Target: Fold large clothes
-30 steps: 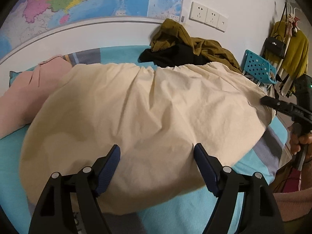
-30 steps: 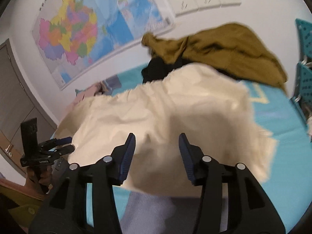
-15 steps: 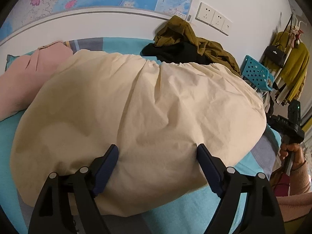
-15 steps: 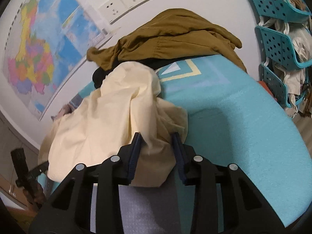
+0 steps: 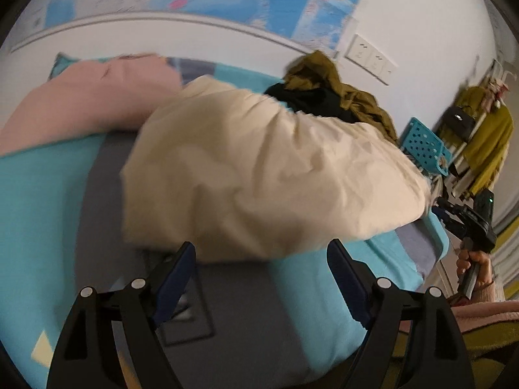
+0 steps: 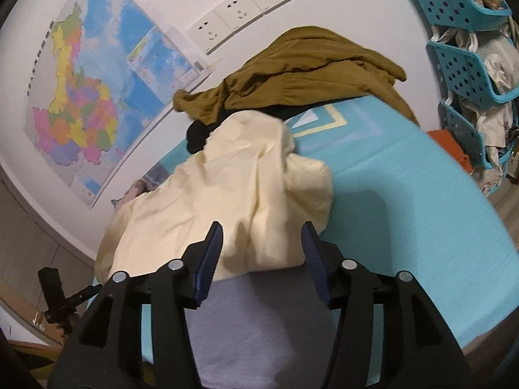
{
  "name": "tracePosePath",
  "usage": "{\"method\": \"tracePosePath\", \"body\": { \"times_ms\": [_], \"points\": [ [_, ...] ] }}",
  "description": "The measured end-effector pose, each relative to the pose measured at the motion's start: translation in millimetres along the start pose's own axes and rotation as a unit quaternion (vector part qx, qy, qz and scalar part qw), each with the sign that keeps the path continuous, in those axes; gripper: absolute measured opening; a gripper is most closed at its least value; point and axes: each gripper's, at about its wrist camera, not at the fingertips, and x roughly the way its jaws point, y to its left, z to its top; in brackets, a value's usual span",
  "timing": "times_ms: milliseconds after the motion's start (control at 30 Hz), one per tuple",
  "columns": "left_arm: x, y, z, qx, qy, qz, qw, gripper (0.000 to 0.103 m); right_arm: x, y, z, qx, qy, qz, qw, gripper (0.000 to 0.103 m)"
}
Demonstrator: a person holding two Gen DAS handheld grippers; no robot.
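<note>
While both tools tilt down toward the bed (image 5: 39, 194), the left gripper (image 5: 261, 270) fills the bottom of its own view with fingers spread wide and nothing between them, its tips just short of the near hem of the cream garment (image 5: 259, 175). In the right wrist view, the right gripper (image 6: 261, 243) sits low in the frame, its jaws opening, the garment's bunched lower edge lying between the blue pads (image 6: 207, 262) but not pinched. The cream garment (image 6: 220, 201) lies in a loose heap across the middle of the teal-and-grey bedspread, its far end running up toward an olive garment (image 6: 308, 71) and a black one piled against the wall. At the right edge of the left view, a hand (image 5: 475, 264) grips the other tool's handle beyond the mattress corner; the arm behind it is cut off by the frame. The left view is smeared by motion, so the garment's folds and the pink item (image 5: 87, 97) at upper left read softly. The garment's underside and far edge are hidden. Open bedspread spreads to the right of the heap in the right view, ending at the bed's rim beside stacked teal baskets (image 6: 464, 52). A map (image 6: 97, 97) and wall sockets (image 6: 233, 19) fill the upper left.
</note>
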Motion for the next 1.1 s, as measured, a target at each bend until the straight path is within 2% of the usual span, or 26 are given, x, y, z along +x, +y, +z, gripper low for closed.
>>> {"method": "tracePosePath", "body": {
  "times_ms": [100, 267, 400, 600, 800, 1100],
  "points": [
    [3.6, 8.7, -7.0, -0.024, 0.019, -0.002, 0.9995, 0.080, -0.2, 3.9, -3.6, 0.004, 0.002, 0.014, 1.000, 0.053],
    [17.0, 11.0, -9.3, -0.036, 0.028, -0.001, 0.9990, 0.080, 1.3, 10.0, -11.0, 0.009, 0.006, 0.037, 0.999, 0.054],
    [25.0, 2.9, -6.6, -0.020, 0.030, 0.028, 0.9990, 0.080, 0.2, 14.0, -16.1, 0.004, 0.012, 0.050, 0.999, 0.054],
    [33.3, -10.2, -5.9, 0.001, 0.033, 0.037, 0.9988, 0.080, 2.0, 21.3, -25.6, -0.001, 0.030, 0.068, 0.997, 0.056],
    [39.1, -10.2, -4.2, -0.004, 0.033, 0.024, 0.9991, 0.080, 12.2, 27.2, -37.9, 0.000, 0.053, 0.077, 0.996, 0.058],
    [45.6, -6.7, 1.7, -0.028, 0.027, -0.015, 0.9991, 0.090, 23.4, 33.6, -47.8, 0.004, 0.074, 0.081, 0.994, 0.060]
  ]
}}
